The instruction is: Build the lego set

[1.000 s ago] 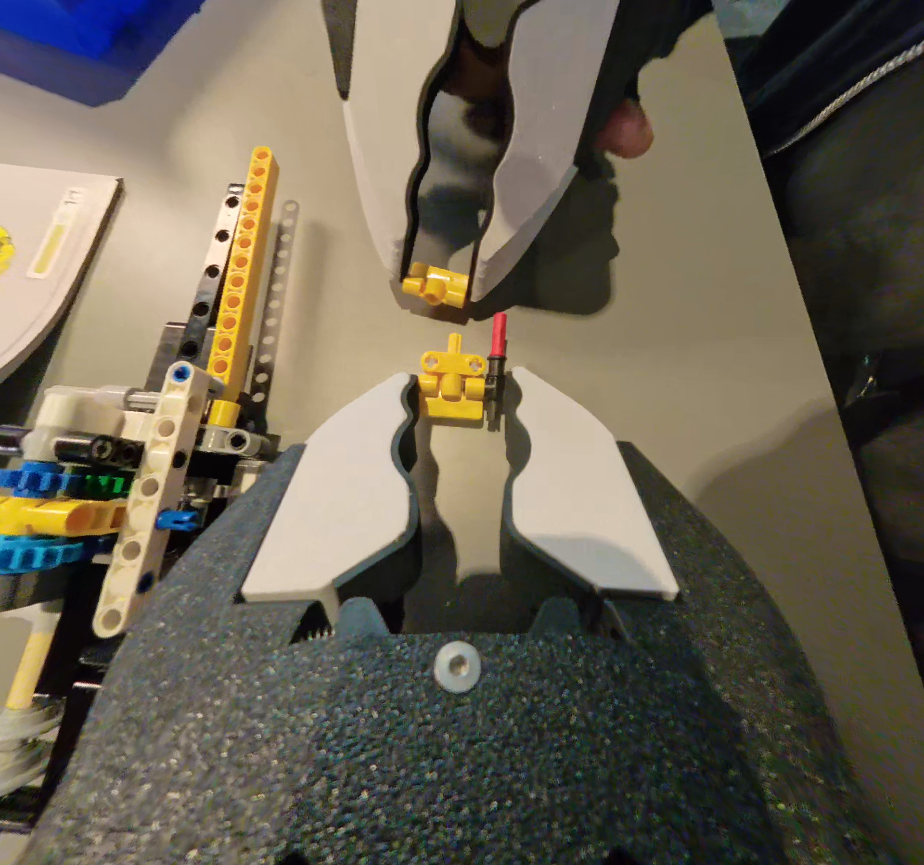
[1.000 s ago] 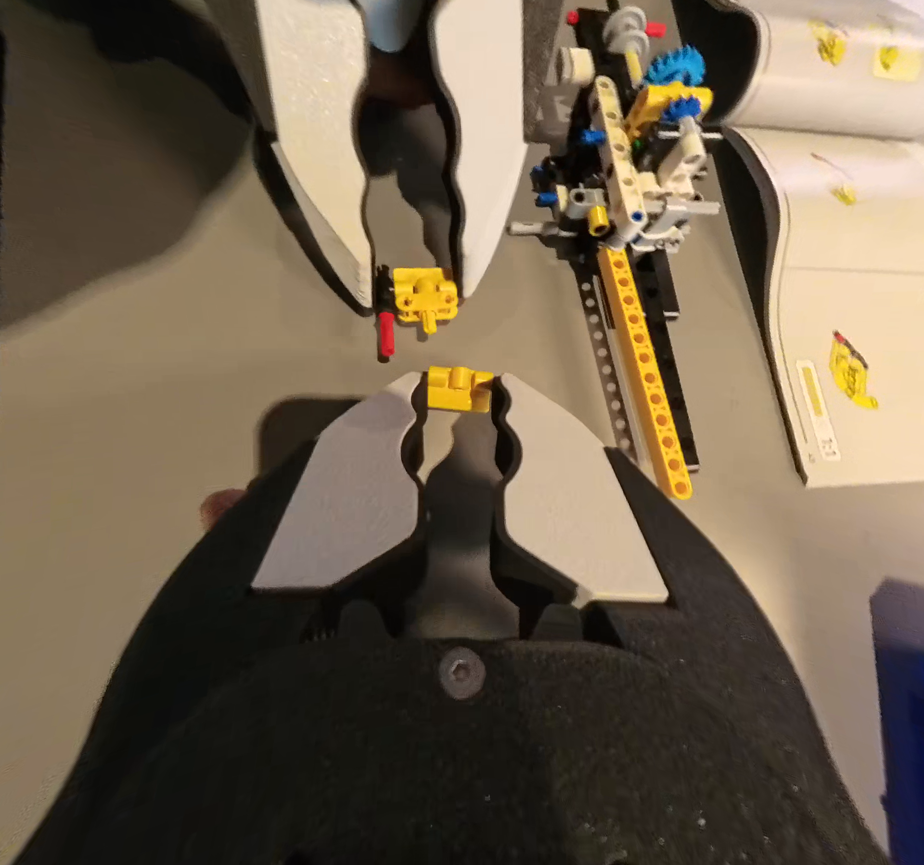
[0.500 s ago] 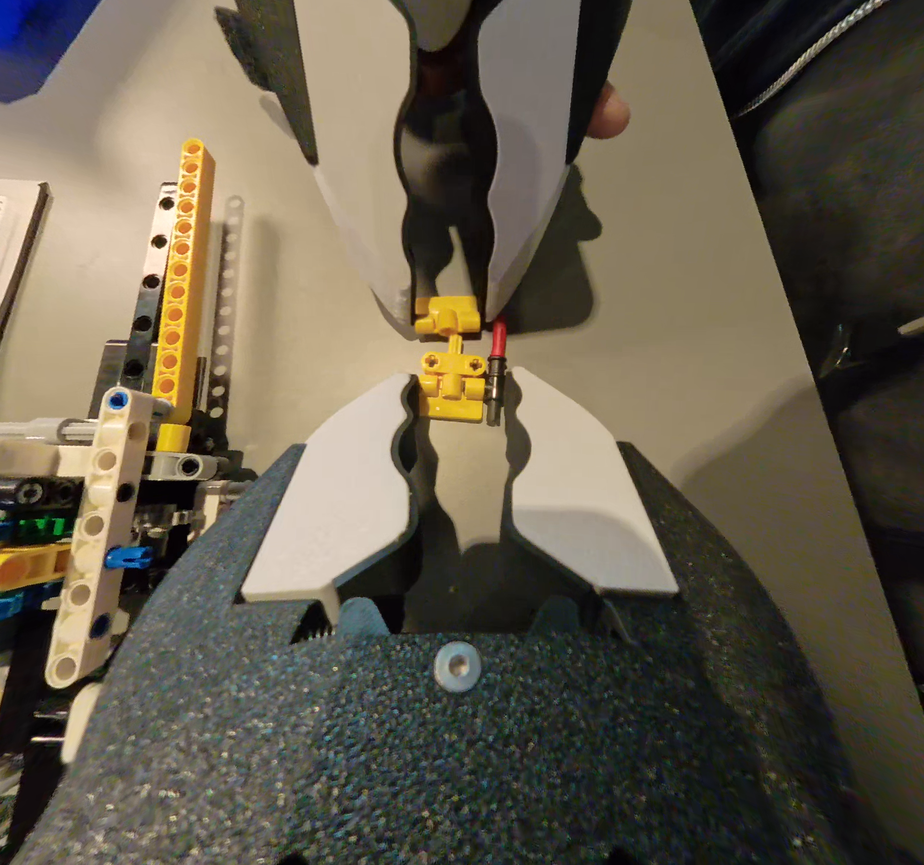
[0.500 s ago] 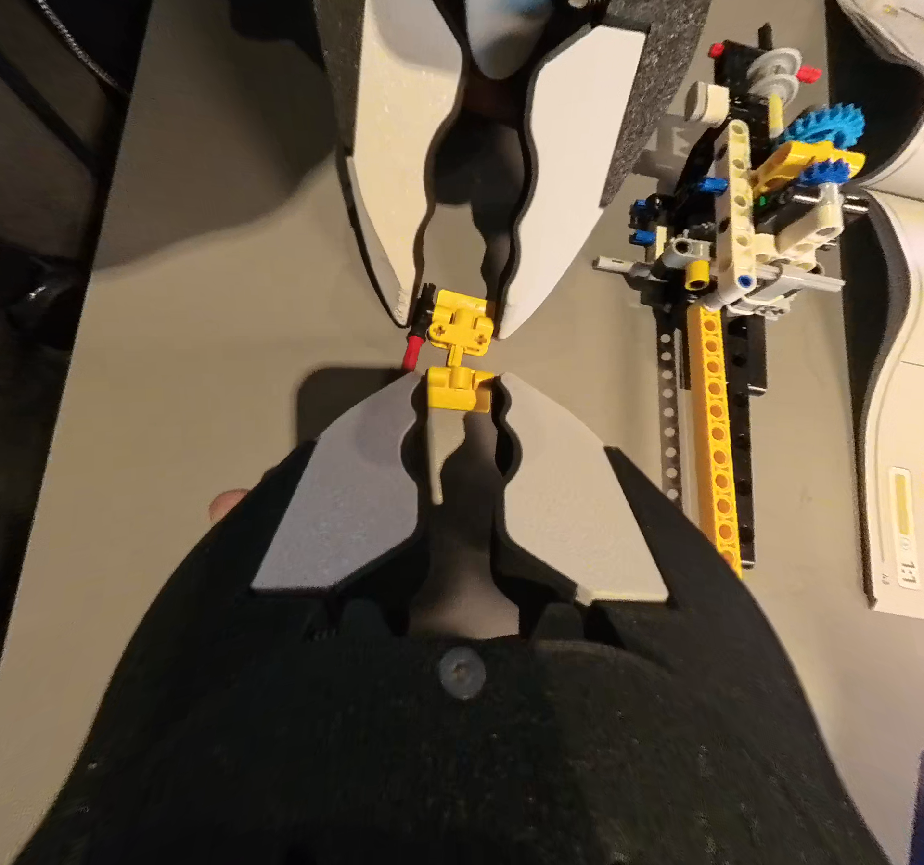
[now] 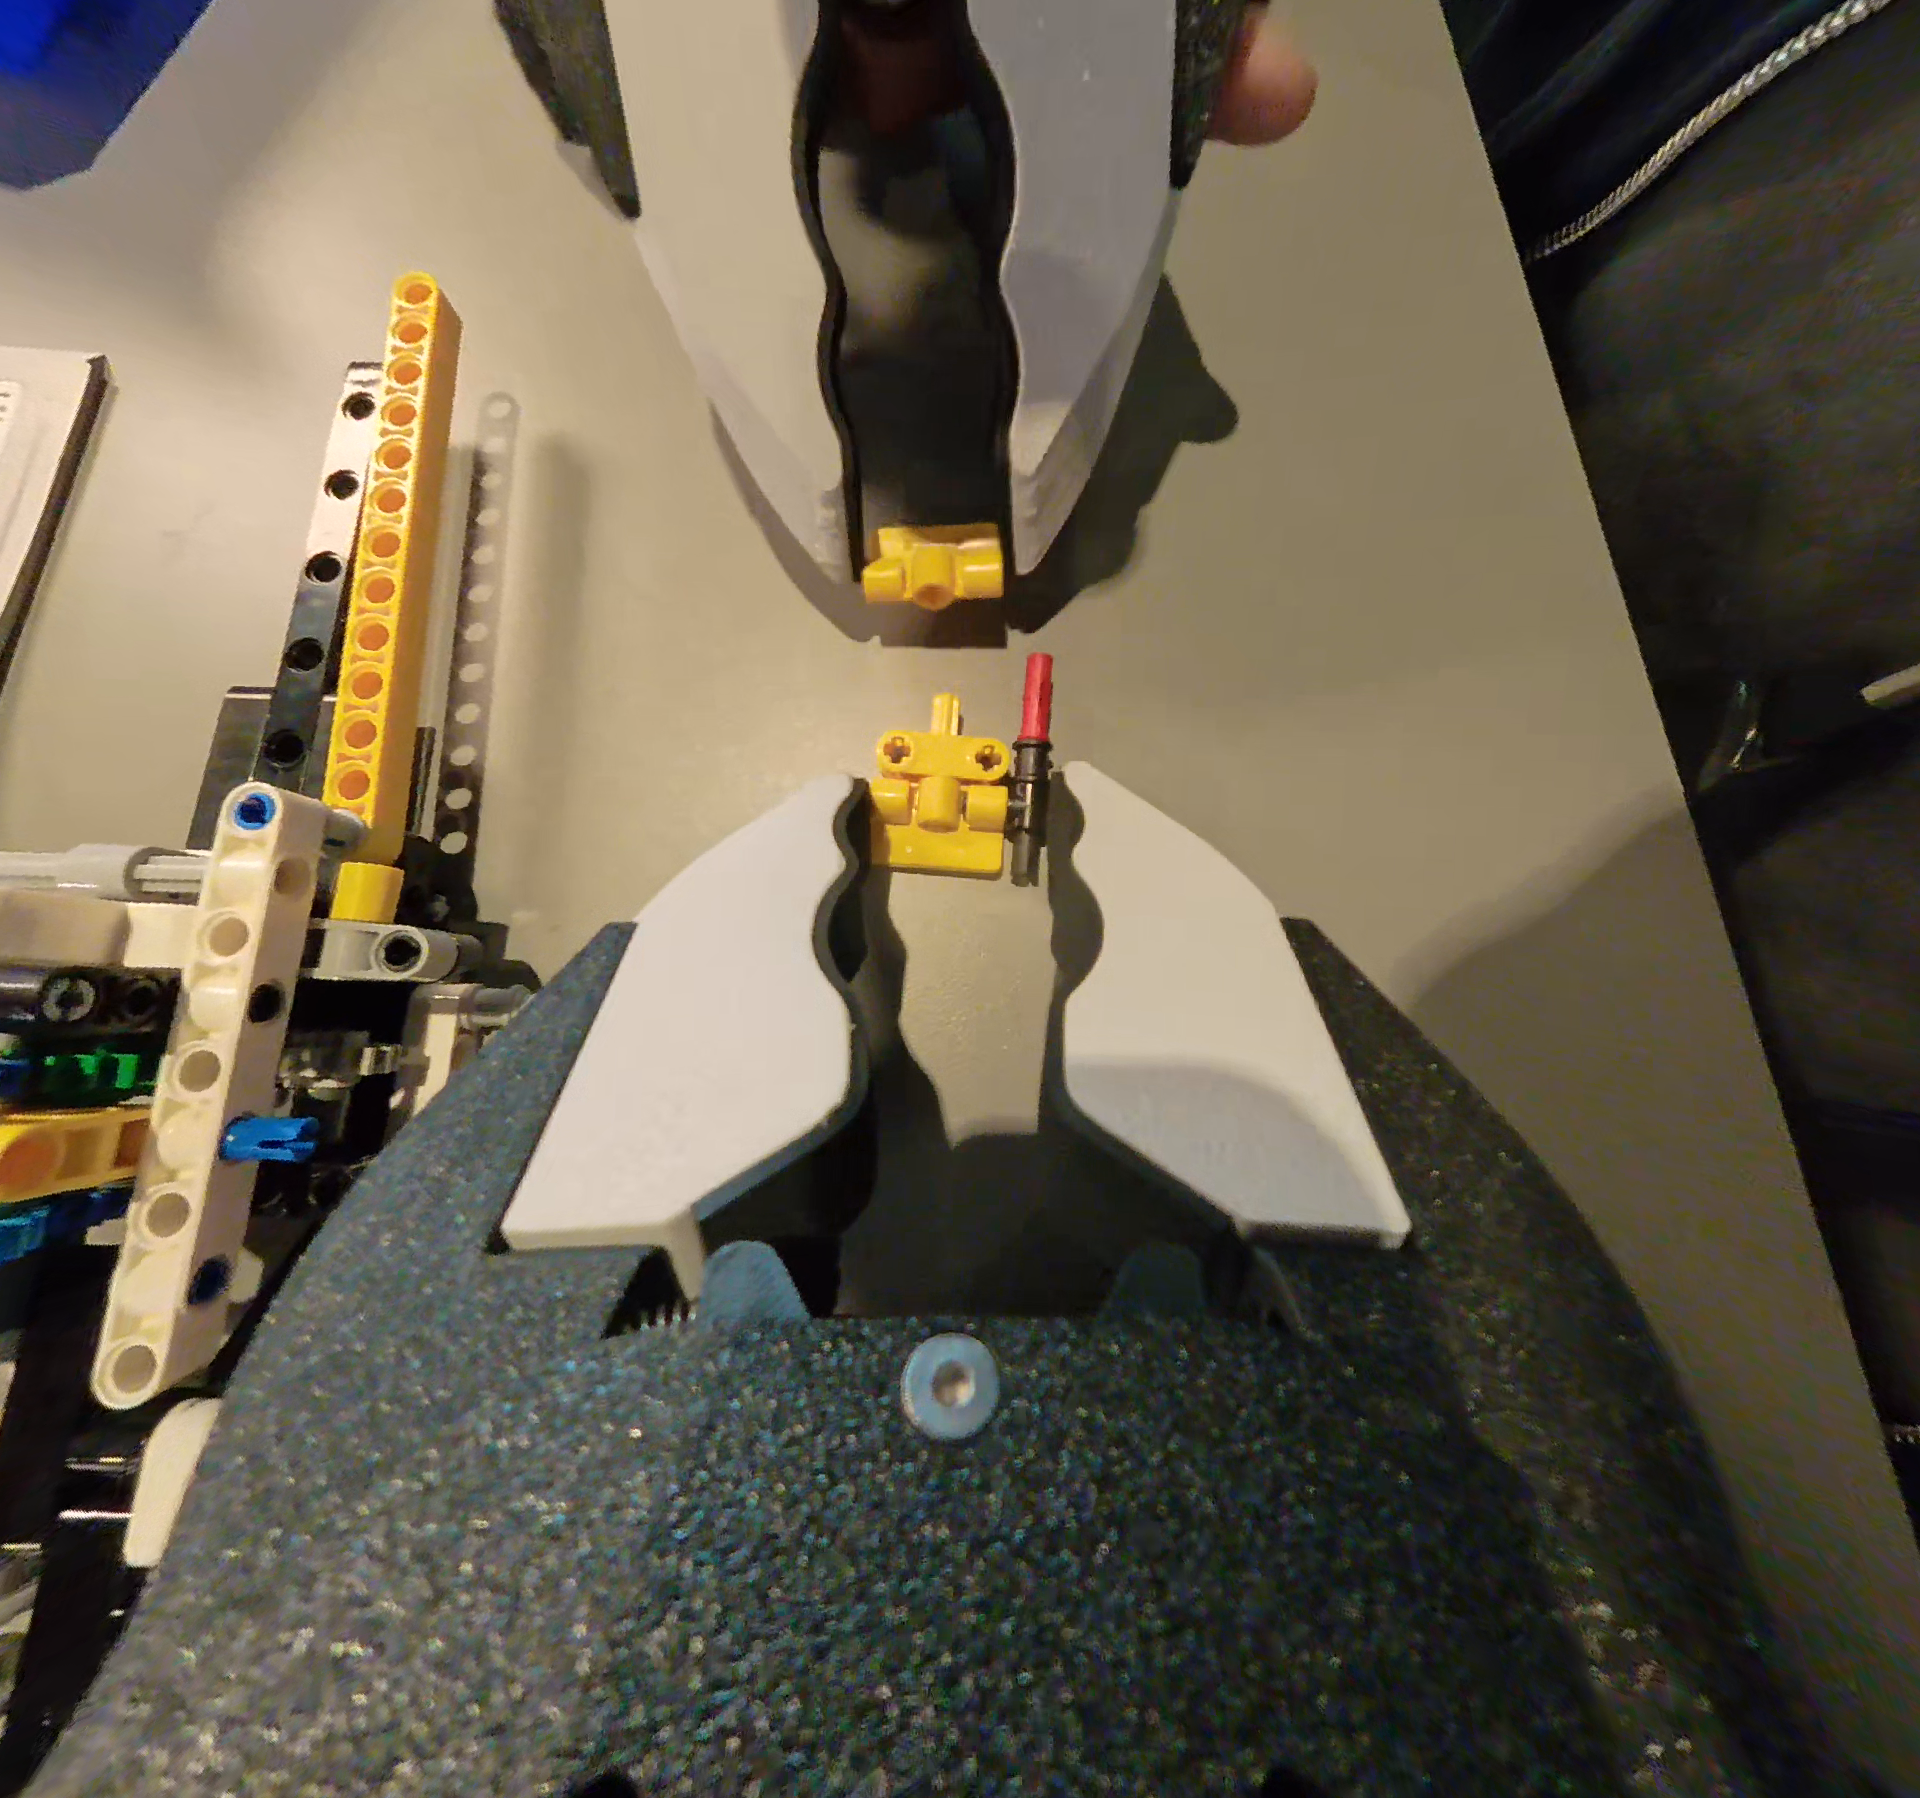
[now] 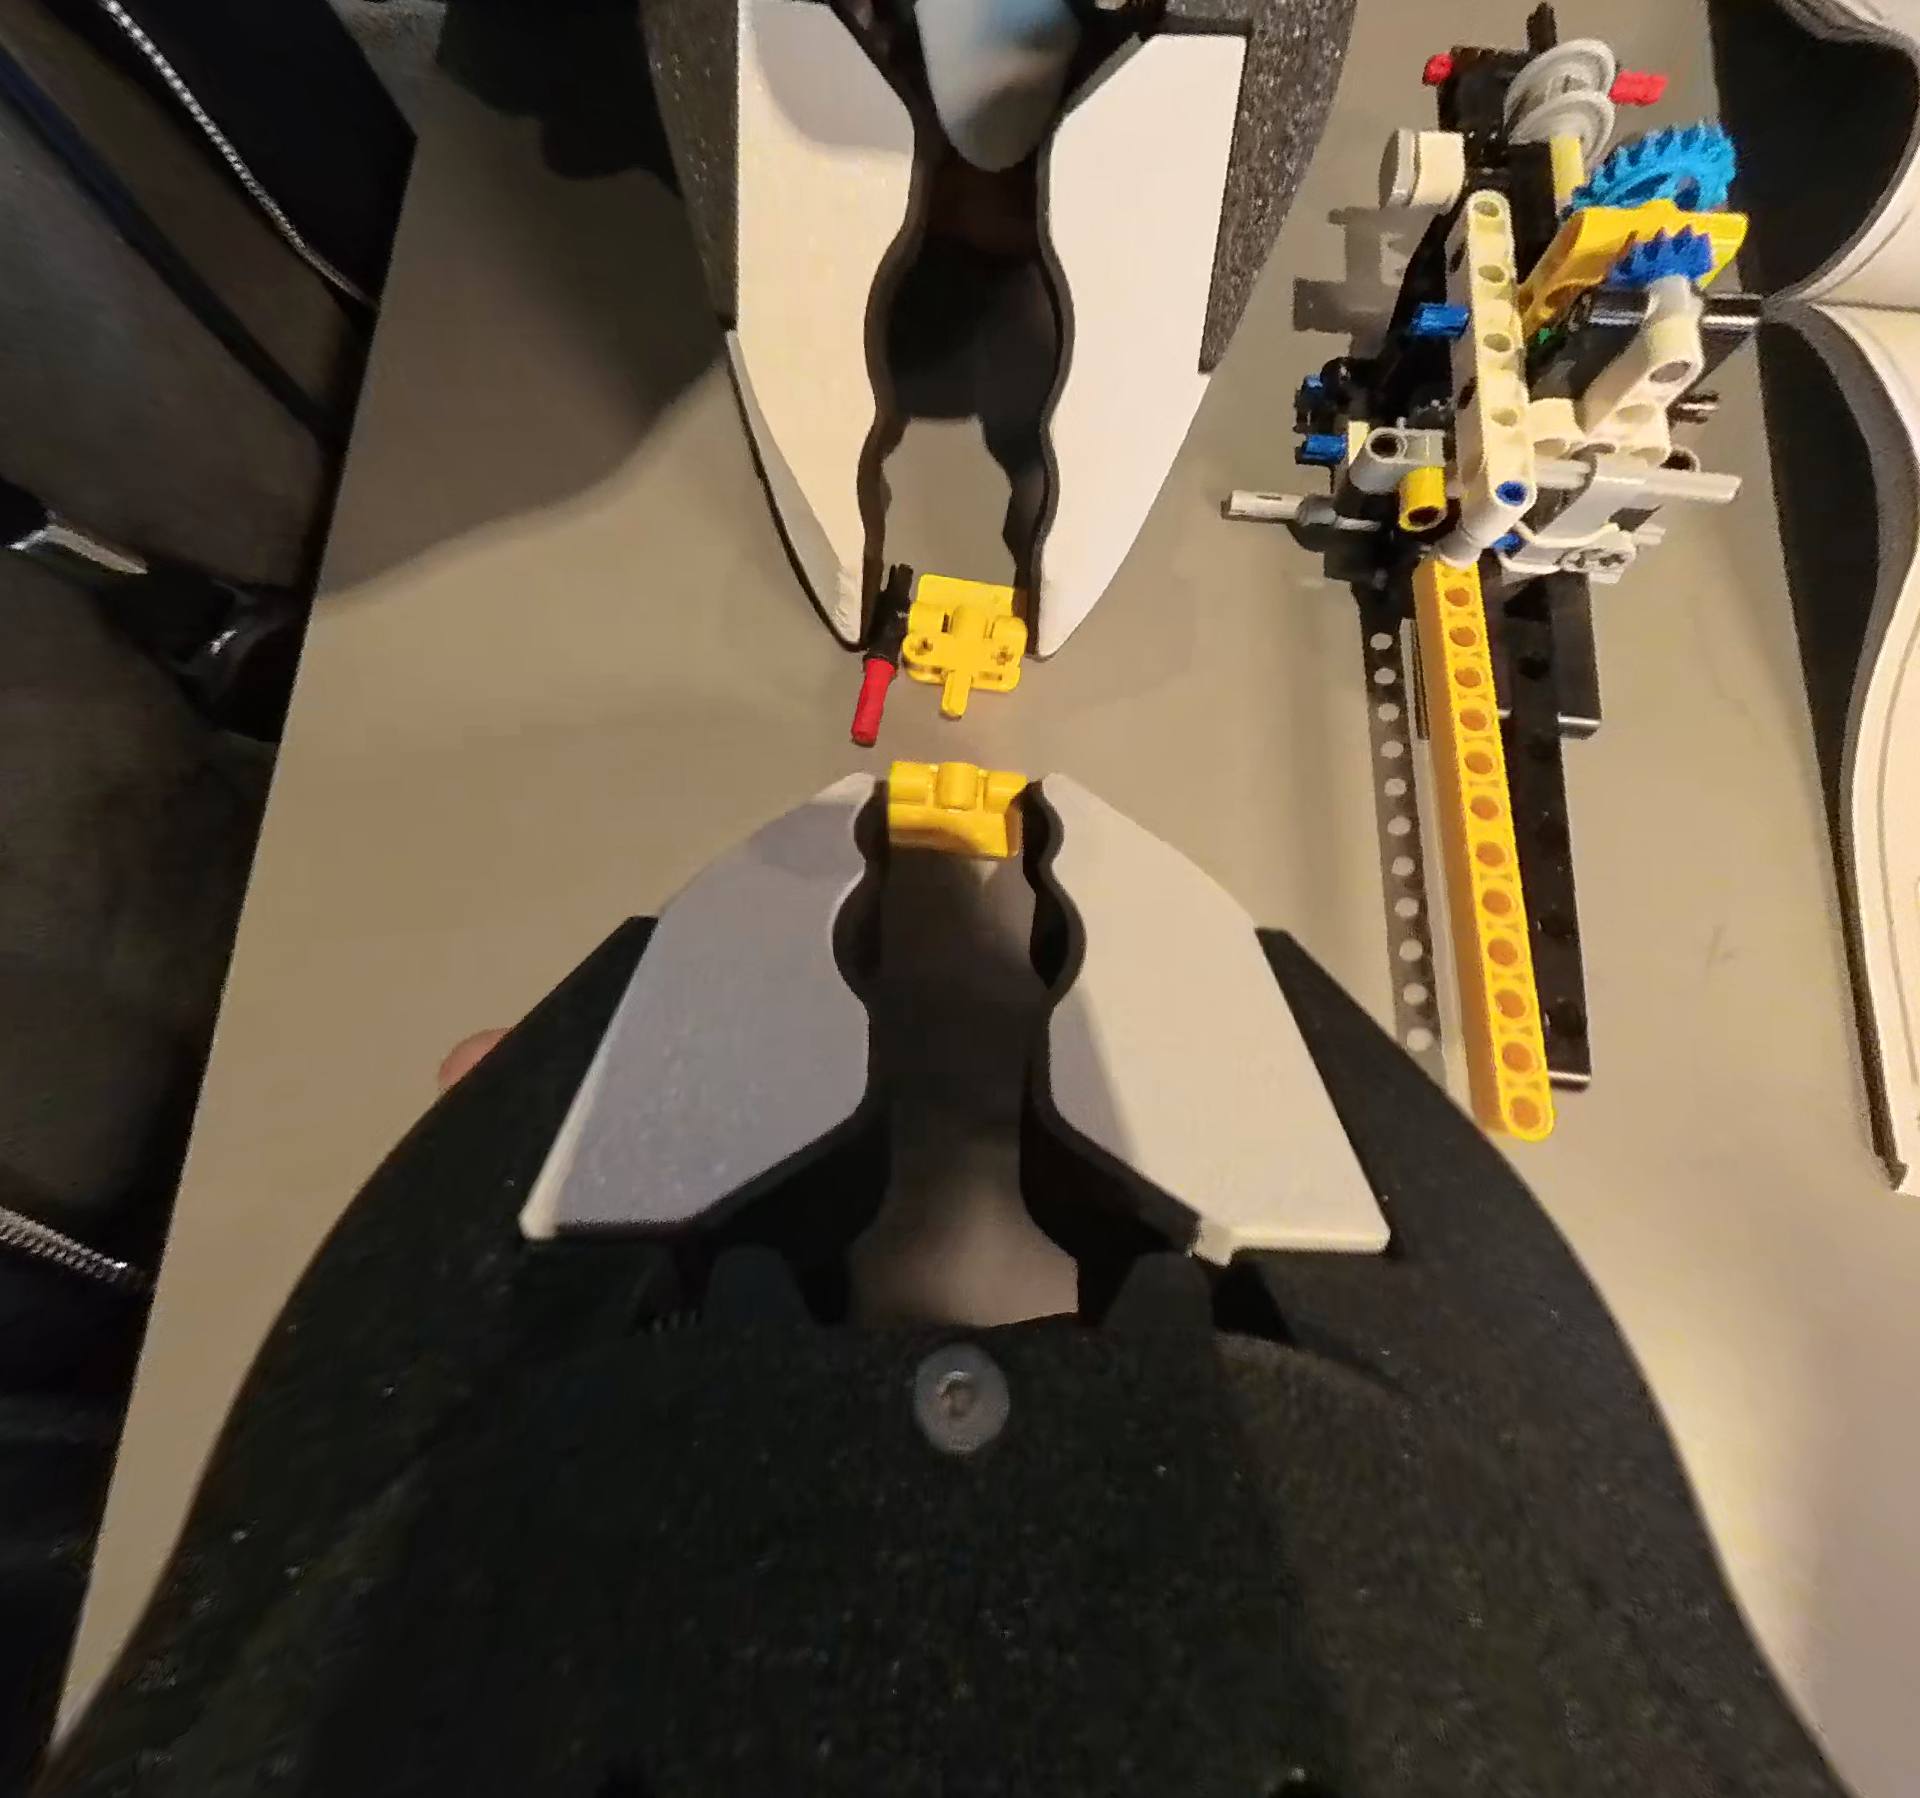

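left tongs (image 5: 951, 787) clamped on a yellow connector with stub (image 5: 940, 803), a black-and-red pin (image 5: 1031, 772) seated on its side and pressed against one finger. right tongs (image 6: 951, 798) clamped on a second yellow connector (image 6: 953, 806), socket end facing forward. both pieces held above the tabletop (image 5: 1299, 709), tip to tip, with a small gap between stub and socket; not yet mated. roughly in line as seen from the right wrist view, though the stub appears set slightly to one side of the socket. partly built lego model (image 6: 1496, 418) with long yellow beam (image 6: 1481, 834) resting on the tabletop well off to the side of both tongs, untouched. open instruction booklet (image 6: 1870, 709) beyond the model. step in hand judged as joining the two small yellow pieces in mid-air into a sub-assembly. next move calls for a fine sideways correction, then a straight push together along the stub's line, grips kept firm to prevent either piece from twisting.
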Demonstrator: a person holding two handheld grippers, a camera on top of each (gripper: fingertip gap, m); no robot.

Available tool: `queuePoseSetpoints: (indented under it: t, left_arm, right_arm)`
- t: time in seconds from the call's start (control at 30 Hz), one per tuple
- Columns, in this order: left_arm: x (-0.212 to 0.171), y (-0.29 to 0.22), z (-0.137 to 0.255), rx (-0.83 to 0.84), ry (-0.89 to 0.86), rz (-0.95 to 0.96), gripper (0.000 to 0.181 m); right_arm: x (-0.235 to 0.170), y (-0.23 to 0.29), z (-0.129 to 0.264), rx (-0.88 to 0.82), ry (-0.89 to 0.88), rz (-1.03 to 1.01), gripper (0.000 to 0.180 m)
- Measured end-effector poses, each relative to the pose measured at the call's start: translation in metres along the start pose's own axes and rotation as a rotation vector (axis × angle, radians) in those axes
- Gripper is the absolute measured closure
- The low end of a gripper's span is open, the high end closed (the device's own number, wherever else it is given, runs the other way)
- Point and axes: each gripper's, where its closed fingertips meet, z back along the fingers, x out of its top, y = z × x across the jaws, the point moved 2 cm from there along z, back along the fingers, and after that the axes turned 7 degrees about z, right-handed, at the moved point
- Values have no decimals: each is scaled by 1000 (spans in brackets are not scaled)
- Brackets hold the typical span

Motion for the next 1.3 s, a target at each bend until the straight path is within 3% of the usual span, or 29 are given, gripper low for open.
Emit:
queuePoseSetpoints:
  t: [0.03, 0.4, 0.8, 1.07, 1.3]
  left_arm:
    - [0, 1, 0, 2, -1, 6, 148]
    - [2, 2, -1, 4, -7, 40, 148]
    - [3, -1, -4, 35, 4, -13, 148]
    - [7, 4, 3, 99, -50, -97, 148]
    - [18, 9, 12, 235, -155, -266, 148]
  right_arm:
    - [0, 0, 0, 2, 1, -6, 155]
    - [-8, -7, 2, -66, 46, -146, 152]
    - [-6, -2, -8, -119, 145, -110, 158]
    - [-4, -15, 2, -101, 28, -242, 154]
    - [14, -21, 2, 16, -123, -443, 150]
